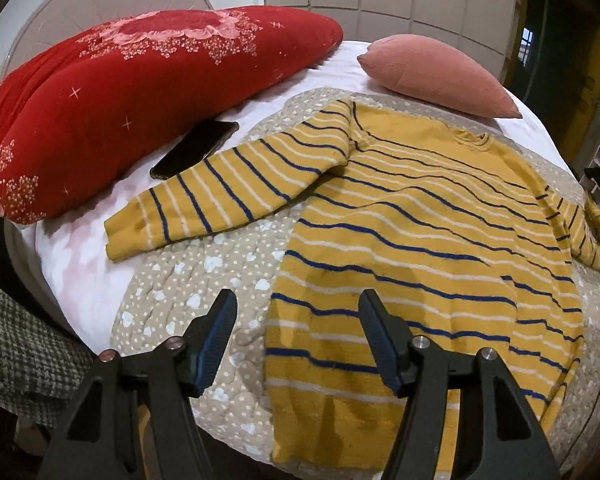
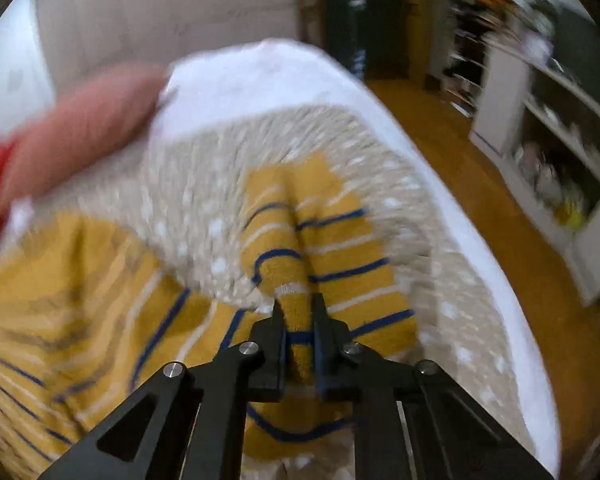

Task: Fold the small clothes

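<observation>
A small yellow sweater [image 1: 420, 240] with blue and white stripes lies spread flat on a beige dotted quilt [image 1: 188, 280] that covers the near part of a bed with a white sheet [image 1: 84, 264]. In the left wrist view its body fills the right half of the bedding, the hem toward the near edge and the collar toward the far side. One sleeve [image 1: 220, 196] stretches out to the left, its cuff lying past the quilt's edge on the sheet. The other sleeve [image 2: 300, 272] runs off to the right edge of that view.

The right gripper [image 2: 298, 304] has that right sleeve pinched between its black fingers, which sit close together with a fold of the yellow knit bunched between them; the fabric rises into the grip, and the rest of the sleeve trails away over the quilt. This view is blurred.

The left gripper [image 1: 298, 304] hangs above the near left corner of the sweater, its fingers [image 1: 216, 332] standing apart with blue pads facing inward and nothing between them; one finger is over the quilt, the other over the sweater's hem area.

Just beyond the left sleeve a dark phone [image 1: 194, 148] lies on the sheet, touching a large red flowered pillow [image 1: 120, 92] at the far left. A smaller pink pillow [image 1: 432, 72] lies at the far side, beyond the collar. To the right of the bed, a wooden floor [image 2: 460, 184] and white shelves [image 2: 548, 160] show.
</observation>
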### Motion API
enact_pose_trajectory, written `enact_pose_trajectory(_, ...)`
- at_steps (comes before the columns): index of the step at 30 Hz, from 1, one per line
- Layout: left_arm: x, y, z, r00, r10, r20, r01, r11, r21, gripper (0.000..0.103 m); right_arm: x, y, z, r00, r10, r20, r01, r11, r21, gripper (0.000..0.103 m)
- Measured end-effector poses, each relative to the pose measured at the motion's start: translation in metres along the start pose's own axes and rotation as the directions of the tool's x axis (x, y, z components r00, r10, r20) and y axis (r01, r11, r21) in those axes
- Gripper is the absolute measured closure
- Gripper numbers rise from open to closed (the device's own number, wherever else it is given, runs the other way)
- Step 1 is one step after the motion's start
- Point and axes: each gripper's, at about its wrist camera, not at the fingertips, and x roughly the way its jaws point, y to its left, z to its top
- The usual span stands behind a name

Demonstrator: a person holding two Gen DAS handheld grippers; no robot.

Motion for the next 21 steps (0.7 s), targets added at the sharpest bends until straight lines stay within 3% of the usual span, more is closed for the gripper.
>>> enact_pose_trajectory(5,-0.001,0.009,-0.003,1.000,-0.022,0.010,0.022,1.000,-0.021,0.041,-0.074,-0.068,-0.048,0.992,0.073,0.104,-0.094,0.972,0.215,0.092)
enact_pose_trajectory(7,0.000,0.017,-0.005,0.999,-0.034,0.005,0.034,0.999,-0.036,0.041,-0.094,-0.092,-0.081,0.994,0.056,0.097,-0.080,0.960,0.270,0.081)
enact_pose_trajectory(9,0.002,0.026,-0.008,0.999,-0.032,0.002,0.032,0.998,-0.046,0.041,-0.110,-0.113,-0.115,0.998,-0.006,0.062,-0.015,0.944,0.329,0.069)
enact_pose_trajectory(10,0.004,0.030,-0.009,1.000,-0.027,-0.001,0.027,0.998,-0.050,0.041,-0.116,-0.118,-0.132,0.999,-0.001,0.045,-0.015,0.935,0.353,0.069)
enact_pose_trajectory(12,0.010,0.040,-0.011,1.000,-0.017,-0.014,0.016,0.998,-0.059,0.041,-0.138,-0.118,-0.156,0.998,0.049,0.035,-0.058,0.940,0.337,0.069)
enact_pose_trajectory(14,0.019,0.049,-0.014,0.999,-0.019,-0.035,0.016,0.997,-0.076,0.041,-0.148,-0.092,-0.169,0.993,0.119,0.014,-0.119,0.958,0.262,0.068)
enact_pose_trajectory(16,0.031,0.057,-0.017,0.998,-0.030,-0.063,0.024,0.995,-0.092,0.041,-0.158,-0.052,-0.183,0.973,0.229,-0.013,-0.223,0.958,0.179,0.056)
enact_pose_trajectory(18,0.041,0.061,-0.021,0.995,-0.056,-0.084,0.048,0.995,-0.093,0.040,-0.159,-0.006,-0.195,0.928,0.365,-0.069,-0.356,0.927,0.114,0.042)
enact_pose_trajectory(21,0.050,0.054,-0.026,0.991,-0.094,-0.100,0.089,0.994,-0.057,0.035,-0.151,0.055,-0.219,0.864,0.470,-0.184,-0.470,0.881,0.044,0.039)
